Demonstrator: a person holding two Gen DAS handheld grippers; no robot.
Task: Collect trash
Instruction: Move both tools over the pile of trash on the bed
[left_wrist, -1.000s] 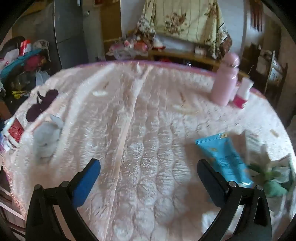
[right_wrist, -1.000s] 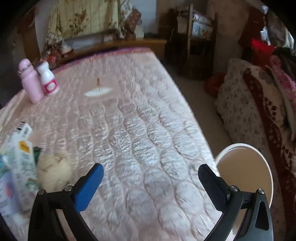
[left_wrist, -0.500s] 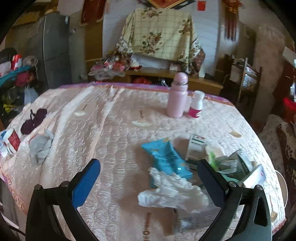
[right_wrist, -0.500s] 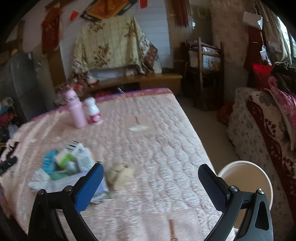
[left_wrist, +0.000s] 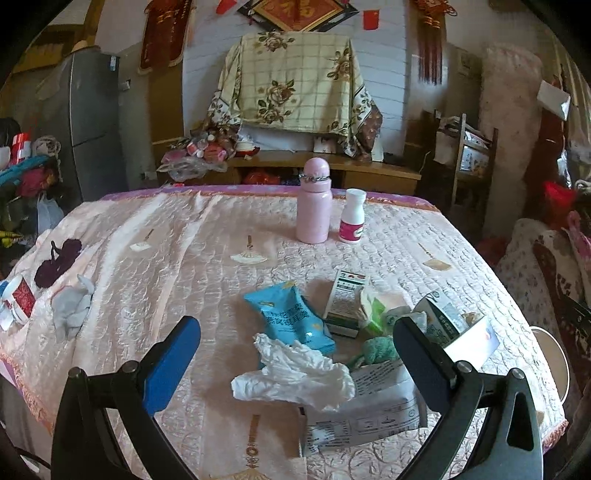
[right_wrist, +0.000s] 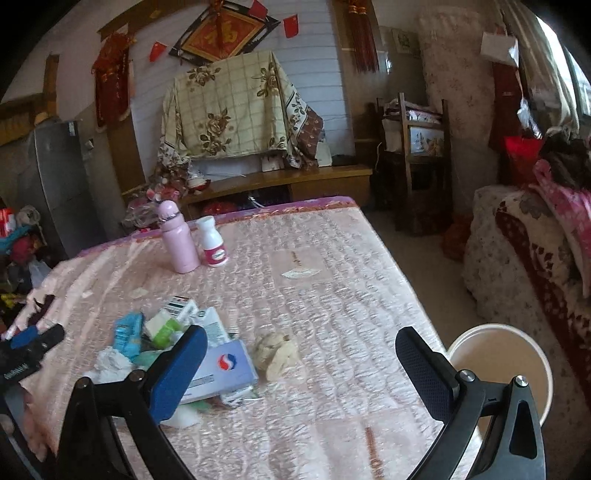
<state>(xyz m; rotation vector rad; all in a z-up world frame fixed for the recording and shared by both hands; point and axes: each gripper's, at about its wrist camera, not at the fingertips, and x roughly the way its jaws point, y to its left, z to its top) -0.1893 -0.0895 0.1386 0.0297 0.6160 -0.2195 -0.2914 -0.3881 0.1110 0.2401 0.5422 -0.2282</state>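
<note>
- Left wrist view: your left gripper (left_wrist: 295, 354) hangs over the table (left_wrist: 184, 240), jaws spread wide and empty. The trash heap sits between them: white crumpled tissue (left_wrist: 295, 373) at 6 o'clock, blue packet (left_wrist: 291, 317) just behind it. I judge the step is the approach; next, lower onto the tissue and close.
- Right wrist view: your right gripper (right_wrist: 295, 369) is equally agape, holding nothing. A beige wad (right_wrist: 277, 352) lies at centre; the bucket (right_wrist: 498, 365) waits at 4 o'clock, off the table edge.

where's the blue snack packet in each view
Left wrist: blue snack packet lies centre frame, just beyond the crumpled white tissue.
Right wrist: blue snack packet lies at lower left, in the trash pile.
Shared landmark: pink bottle, standing upright at the table's far side.
</note>
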